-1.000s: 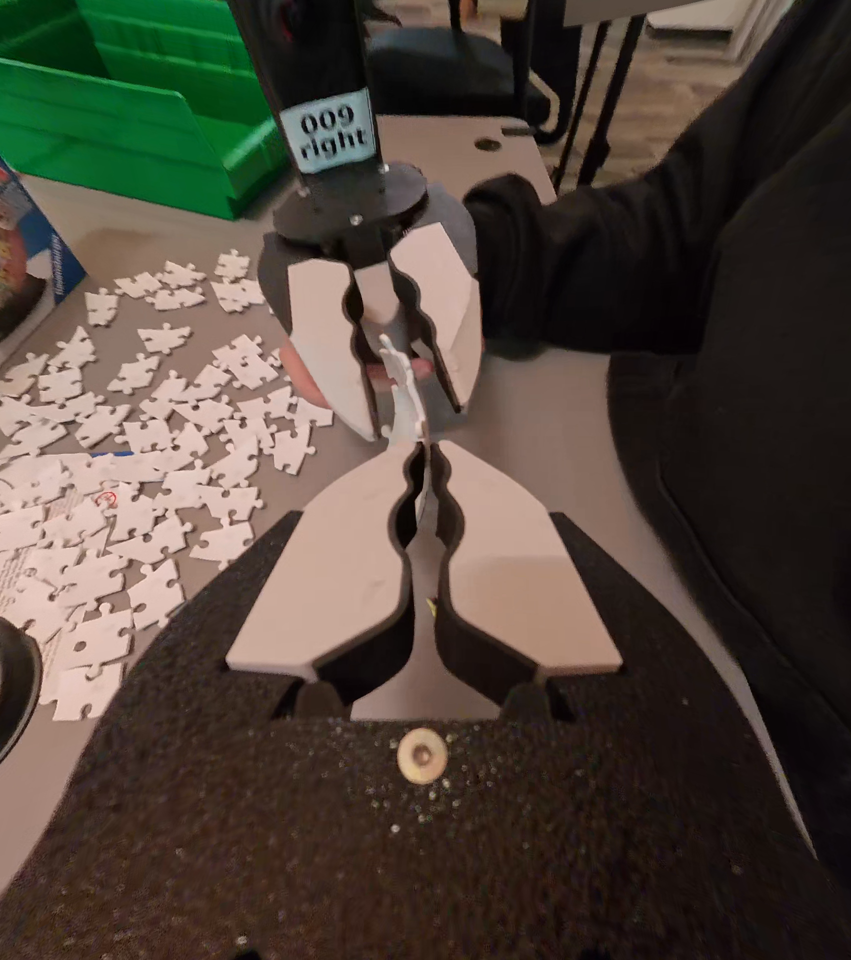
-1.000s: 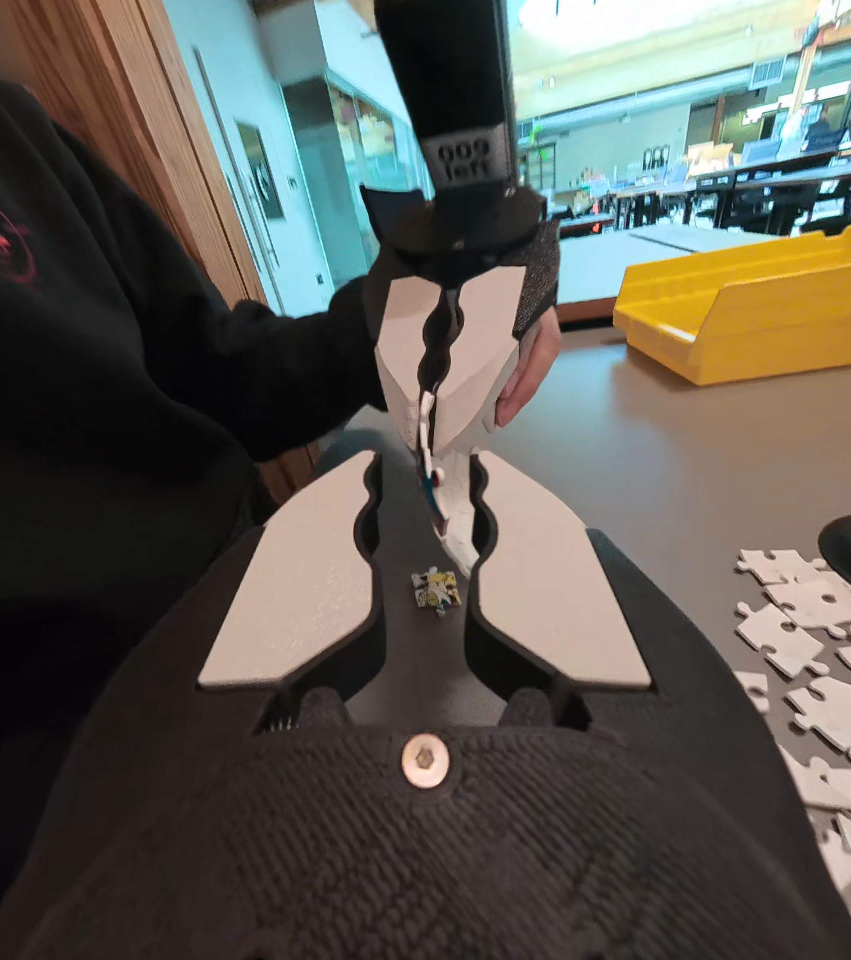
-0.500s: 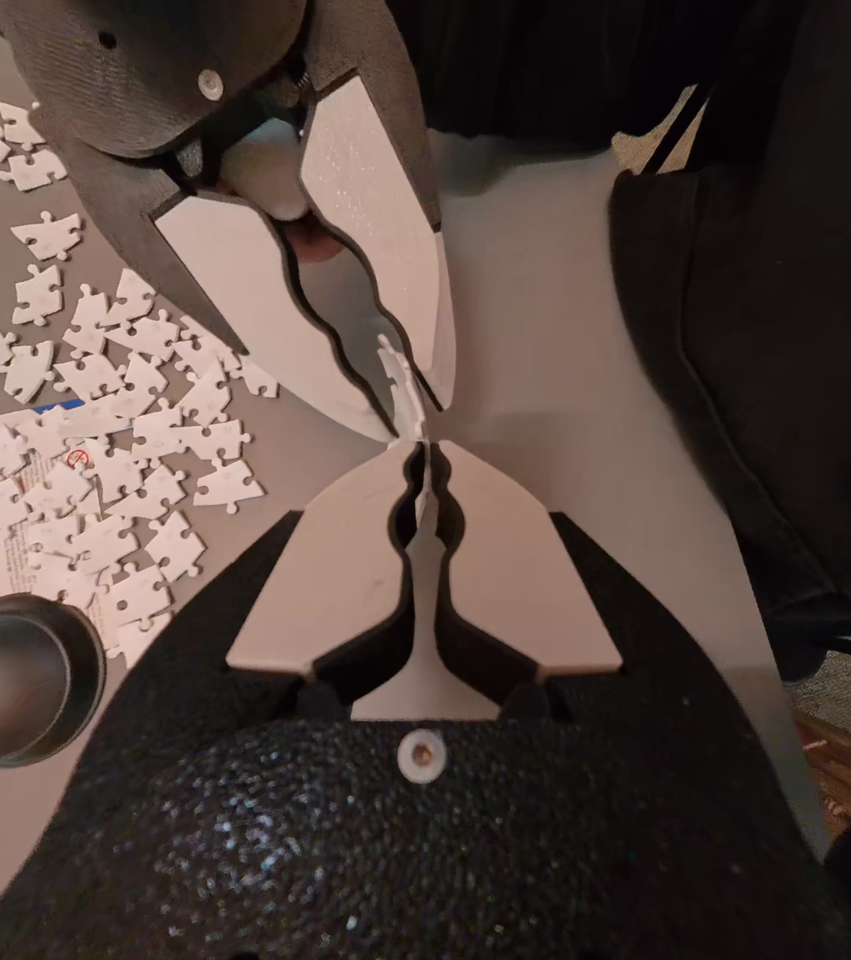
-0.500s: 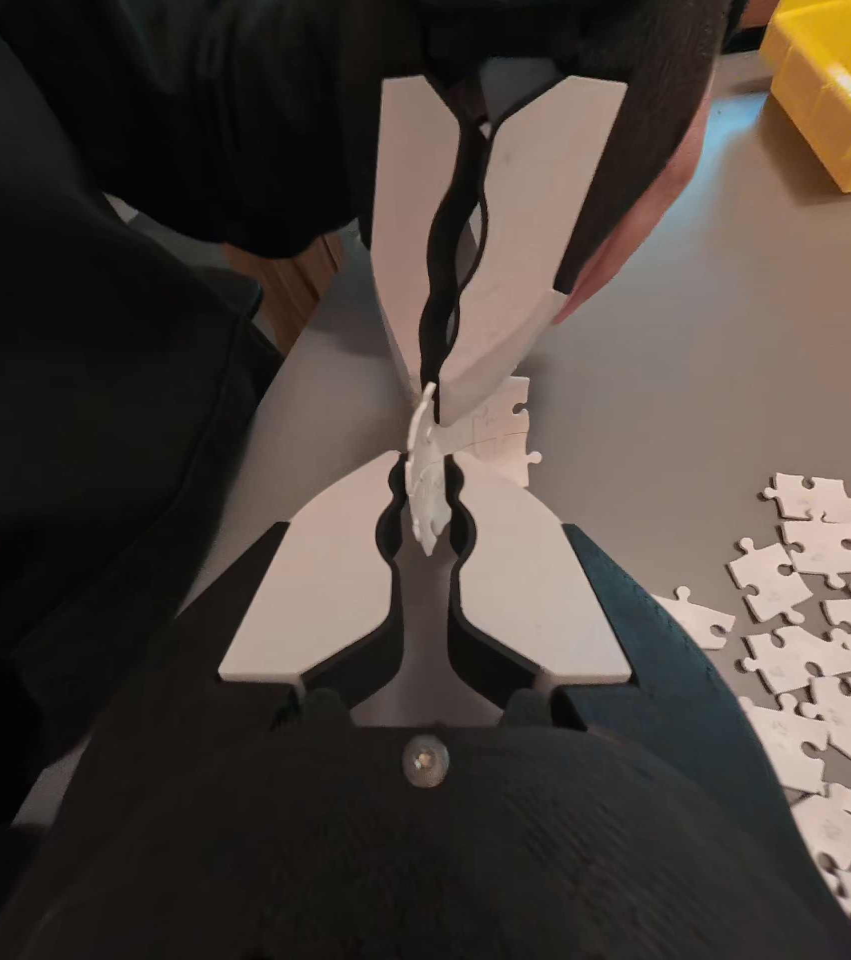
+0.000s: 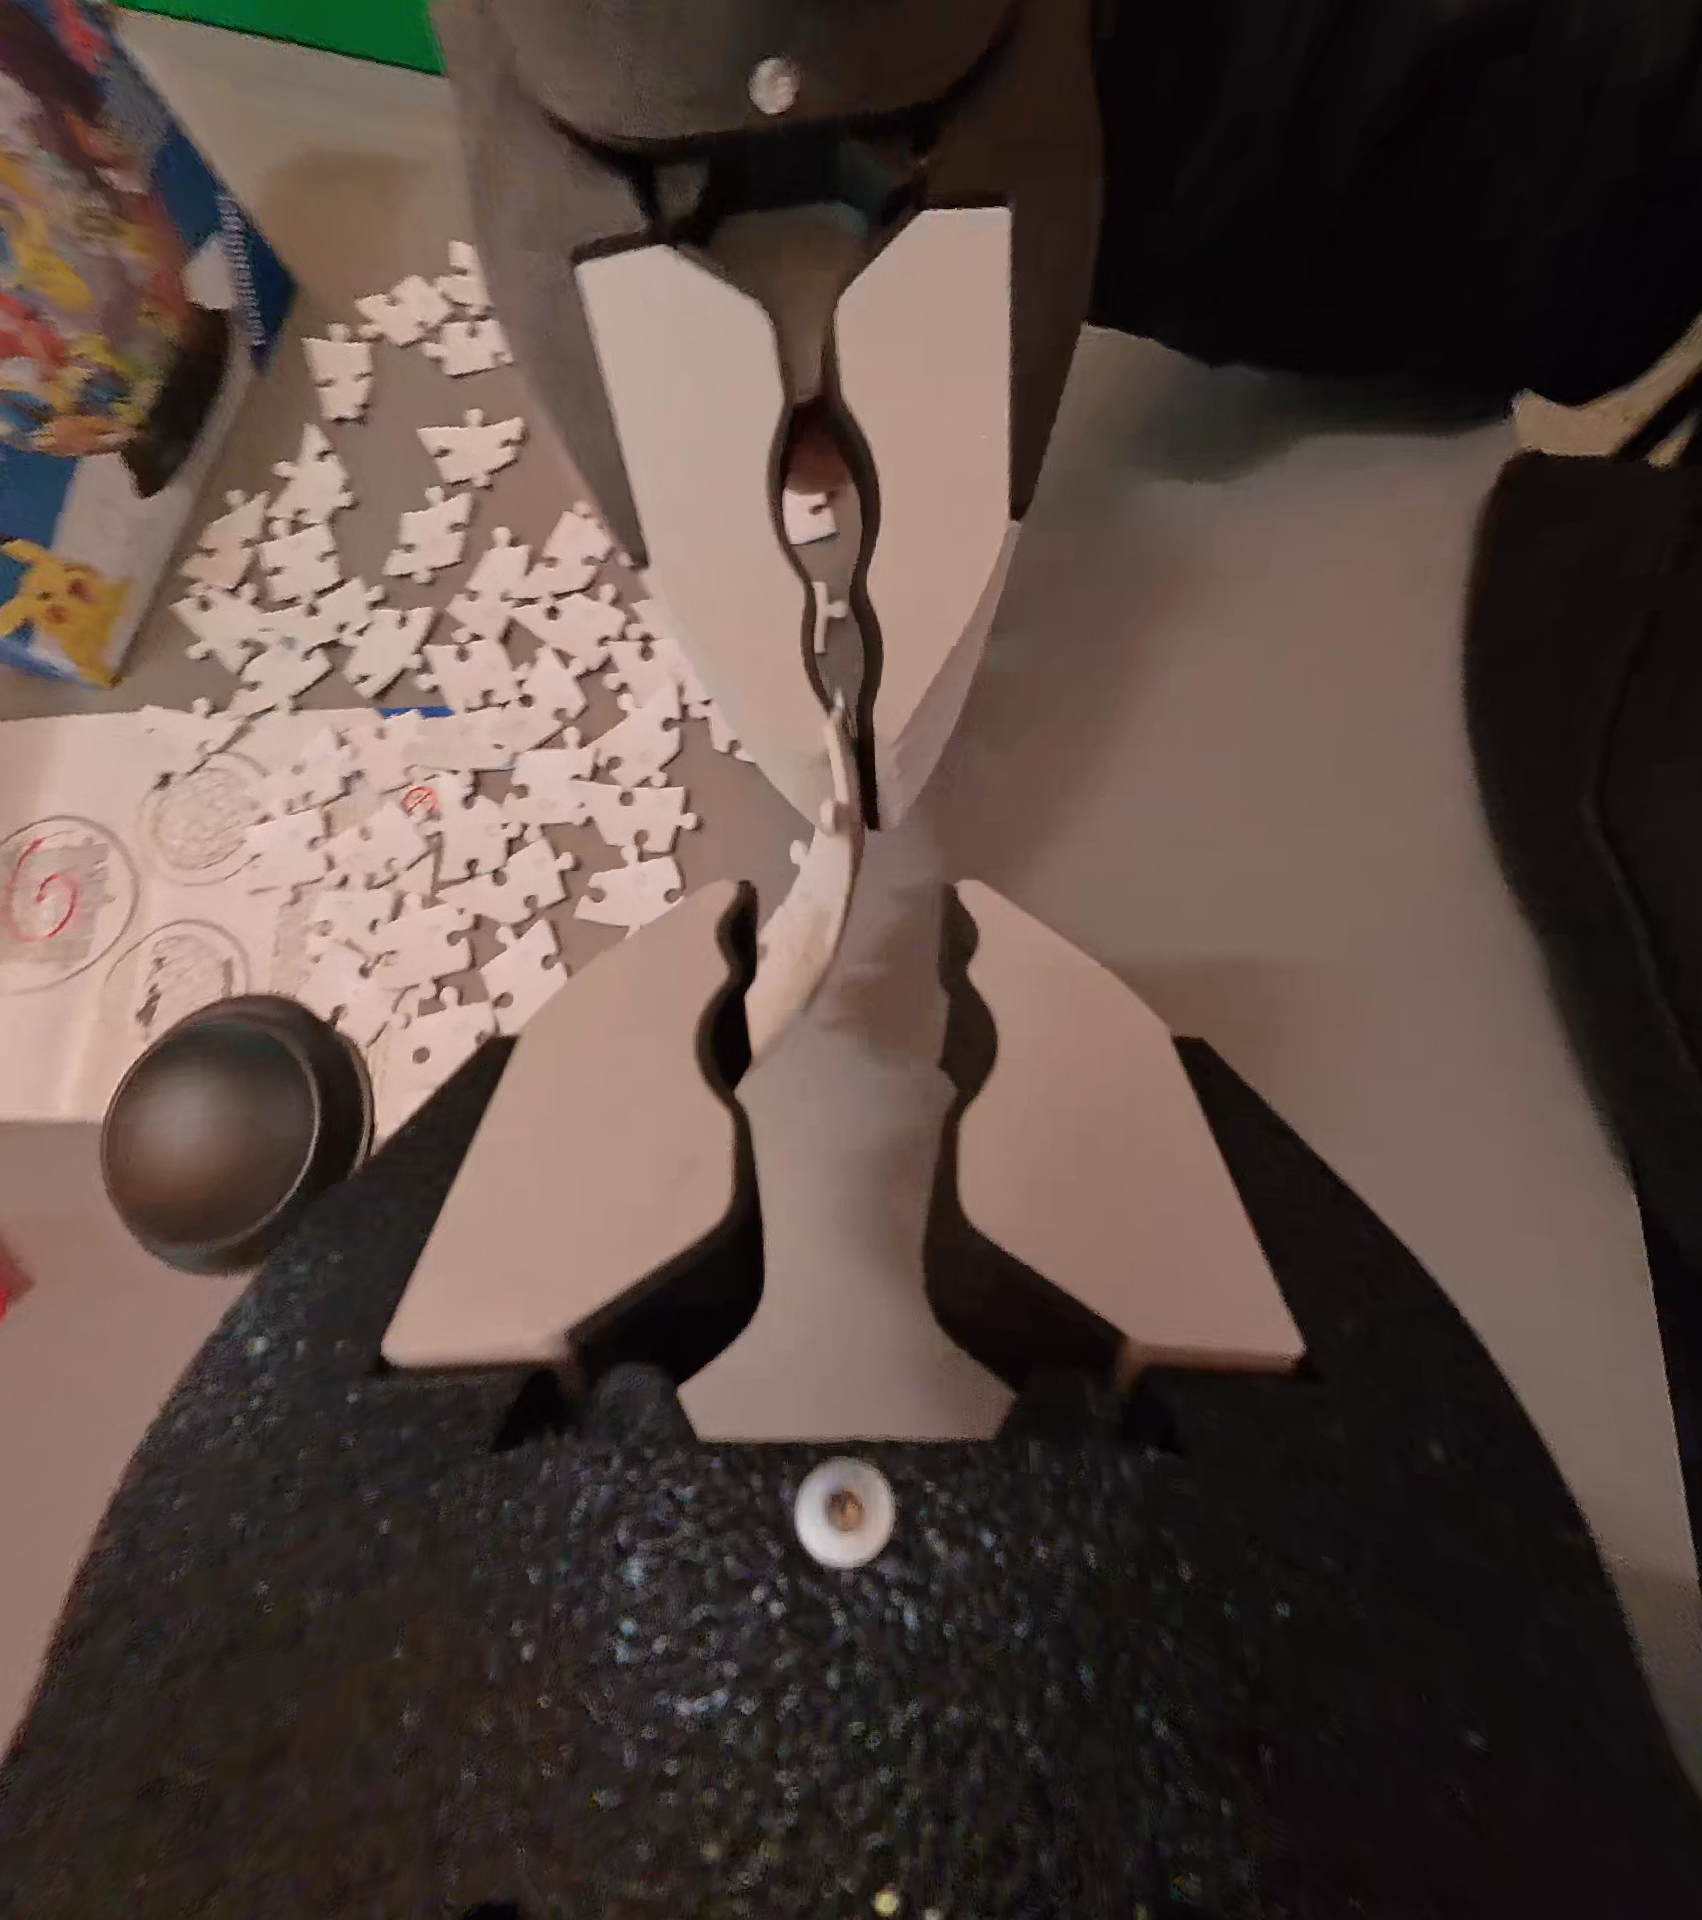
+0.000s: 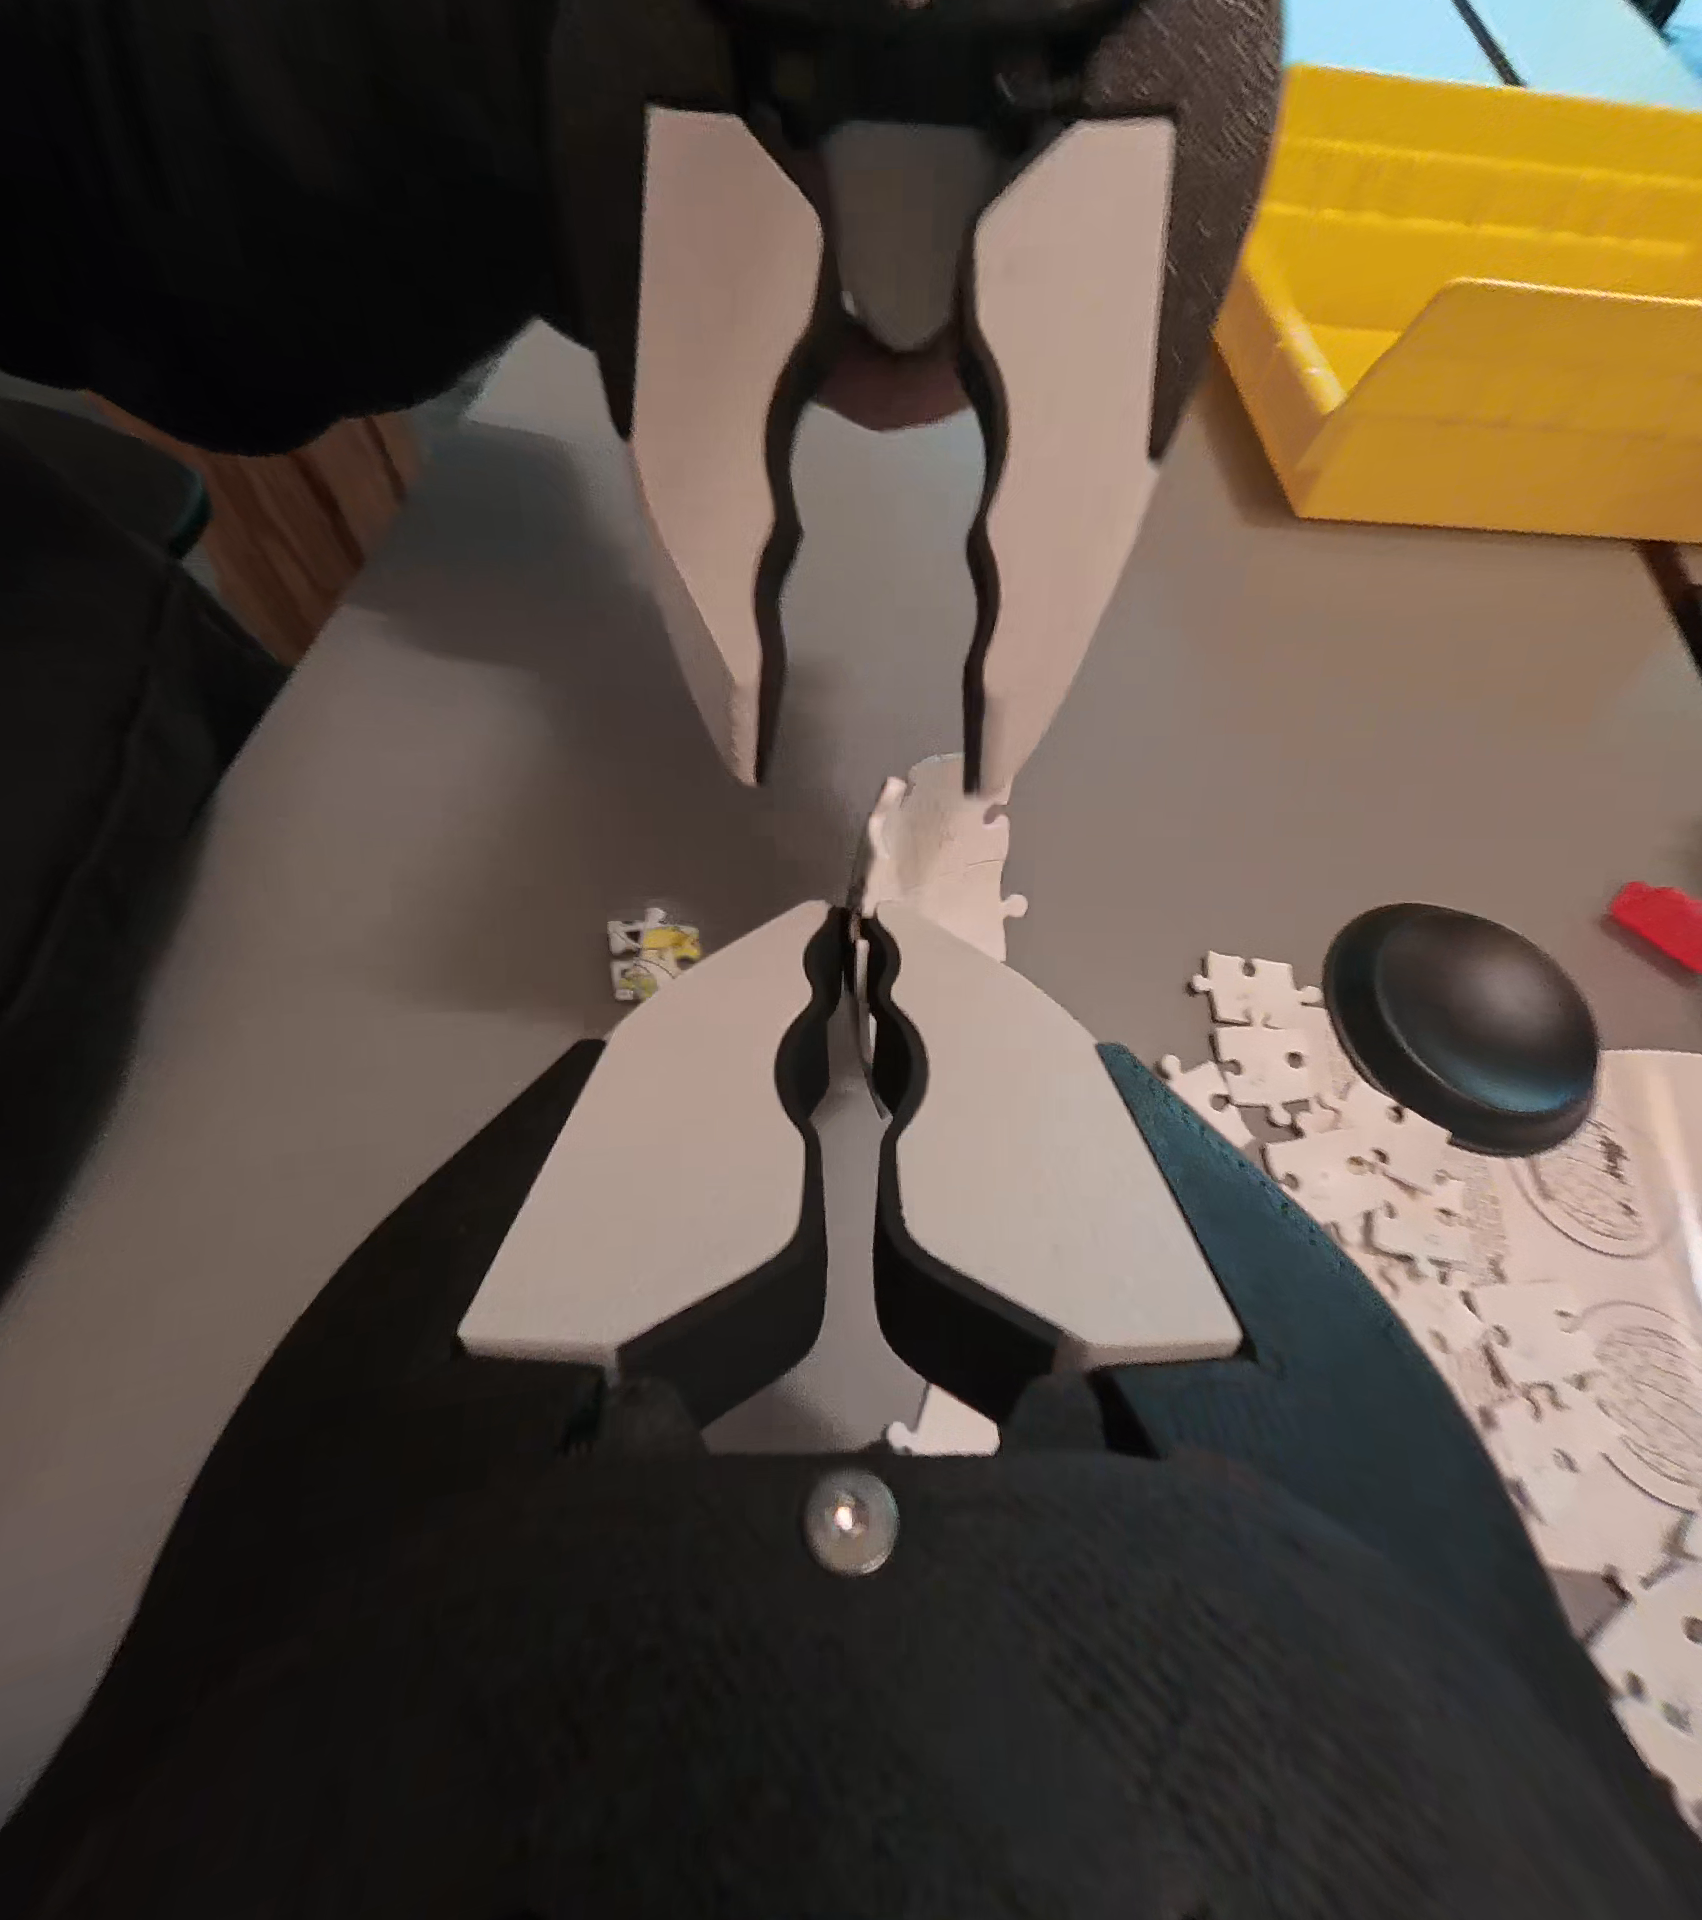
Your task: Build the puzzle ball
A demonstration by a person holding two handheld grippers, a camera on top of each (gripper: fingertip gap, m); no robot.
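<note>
Puzzle ball section: a curved white strip of joined pieces (image 5: 805,940), seen edge-on in the middle of the left wrist view; in the right wrist view its broad white back, with knobs along the rim, stood at centre frame (image 6: 940,862).
Right gripper: its fingers were pressed together on the strip (image 6: 857,935); from the left wrist view it came down from the top, tips pinching the strip's upper end (image 5: 852,800).
Left gripper: its fingers stood apart (image 5: 847,904), the strip's lower end lying against the inner edge of the frame-left finger, not clamped; in the right wrist view it hung at the top with a clear gap (image 6: 868,769).
Change: half a second before, the left pair was shut on the strip; it had since let go, and the right alone kept hold.
Loose pieces: white, face-down, scattered at left of the left wrist view (image 5: 473,727); one colour-side piece lay alone left of centre in the right wrist view (image 6: 649,951).
Other items: black dome stand (image 5: 223,1132), printed sheet (image 5: 5,914), puzzle box at upper left (image 5: 47,312), red block (image 6: 1683,925), yellow bin at upper right (image 6: 1512,353).
Room: bare grey table (image 5: 1242,831) lay frame-right of the grippers, bounded by a dark sleeve at the right edge.
</note>
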